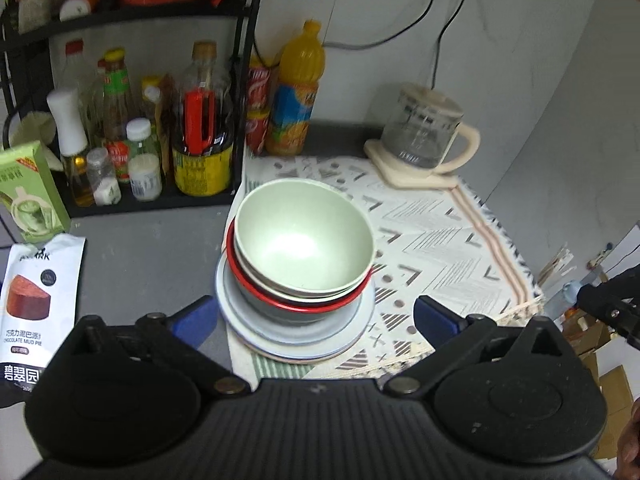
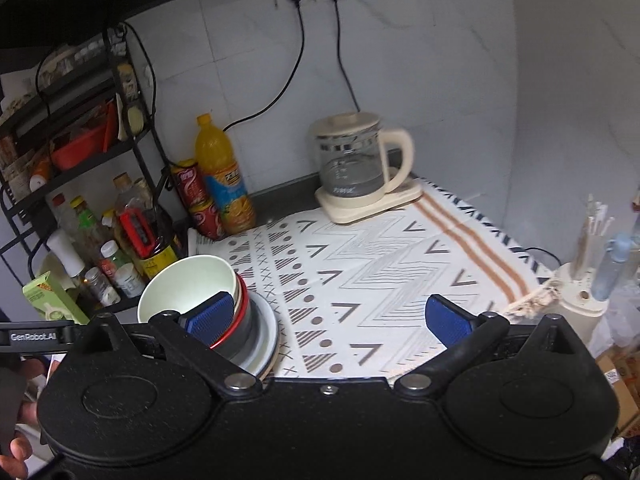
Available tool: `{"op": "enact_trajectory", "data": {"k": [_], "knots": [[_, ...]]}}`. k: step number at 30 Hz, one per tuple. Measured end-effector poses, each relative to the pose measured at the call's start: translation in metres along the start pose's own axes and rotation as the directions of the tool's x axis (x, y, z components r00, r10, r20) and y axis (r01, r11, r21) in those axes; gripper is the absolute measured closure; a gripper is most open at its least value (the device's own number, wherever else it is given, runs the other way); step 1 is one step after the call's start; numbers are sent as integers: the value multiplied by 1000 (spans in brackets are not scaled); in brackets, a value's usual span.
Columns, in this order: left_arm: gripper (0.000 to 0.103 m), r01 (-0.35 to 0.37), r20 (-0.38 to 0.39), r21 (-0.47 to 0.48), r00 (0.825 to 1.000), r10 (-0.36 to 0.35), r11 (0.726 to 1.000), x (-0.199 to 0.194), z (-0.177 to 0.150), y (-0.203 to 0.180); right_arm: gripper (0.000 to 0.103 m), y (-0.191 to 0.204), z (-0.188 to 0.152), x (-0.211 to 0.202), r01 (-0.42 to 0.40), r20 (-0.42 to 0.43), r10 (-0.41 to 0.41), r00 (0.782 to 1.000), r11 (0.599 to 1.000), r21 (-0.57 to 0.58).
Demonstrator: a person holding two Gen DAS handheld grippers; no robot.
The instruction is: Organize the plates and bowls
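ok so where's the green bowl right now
In the left wrist view the green bowl sits centre frame, topmost on the stack of bowls and plates at the patterned mat's left edge, right of the bottle rack.

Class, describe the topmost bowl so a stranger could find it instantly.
Start at the patterned mat on the counter. At its left edge stands a stack of plates and bowls. The pale green bowl crowns it, above the red-rimmed bowl.

My left wrist camera looks steeply down at the stacked bowls [image 1: 304, 256] near the counter's left side; my right wrist camera, further right, faces the kettle [image 2: 356, 164] corner. Both share the patterned mat [image 2: 380, 276].
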State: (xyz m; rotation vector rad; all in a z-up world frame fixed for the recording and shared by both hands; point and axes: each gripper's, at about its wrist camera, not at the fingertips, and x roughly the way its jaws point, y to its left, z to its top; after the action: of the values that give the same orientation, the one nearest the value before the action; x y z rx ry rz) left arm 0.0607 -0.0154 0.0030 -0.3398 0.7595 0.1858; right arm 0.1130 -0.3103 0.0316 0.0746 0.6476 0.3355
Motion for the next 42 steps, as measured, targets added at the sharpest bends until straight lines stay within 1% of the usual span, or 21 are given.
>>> {"op": "enact_trajectory", "data": {"k": [3,8,12,18,22,24,28,30,33,36,42], "knots": [[0,24,14,-9,1000,-23,1000,-13,-6,-2,0,-3,-6,-13,8,5,-8,1000,1000,7],[0,34,36,-5,999,-34,999,-32,-14,-2,0,-4,-19,-31,44,20,-44,999,999,7],[0,42,45,18,998,-42,999,-42,-20,-3,0,-7,-29,-41,35,17,-35,999,999,33],[0,40,70,71,996,-45,997,-58,-32,-5,0,-7,-40,-53,35,9,-36,999,999,41],[0,34,95,114,994,-45,993,-65,-38,-8,0,-6,-41,-63,32,33,-33,999,999,30],[0,36,96,132,994,-49,991,-67,-41,-9,0,-7,-43,-66,32,31,-33,999,999,21],[0,47,100,155,993,-63,987,-72,-45,-12,0,-7,-46,-72,7,22,-7,1000,1000,2],[0,50,106,167,992,-68,985,-75,-47,-13,0,-5,-48,-75,12,23,-12,1000,1000,-15],[0,56,103,152,992,-72,987,-77,-51,-12,0,-2,-51,-78,12,21,-11,1000,999,-31],[0,39,104,151,993,-55,988,-79,-56,-13,0,0,-54,-78,6,12,-5,1000,999,-32],[0,27,100,143,994,-42,989,-87,-68,-11,1,3,-66,-77,-35,-33,34,999,999,-25]]}}
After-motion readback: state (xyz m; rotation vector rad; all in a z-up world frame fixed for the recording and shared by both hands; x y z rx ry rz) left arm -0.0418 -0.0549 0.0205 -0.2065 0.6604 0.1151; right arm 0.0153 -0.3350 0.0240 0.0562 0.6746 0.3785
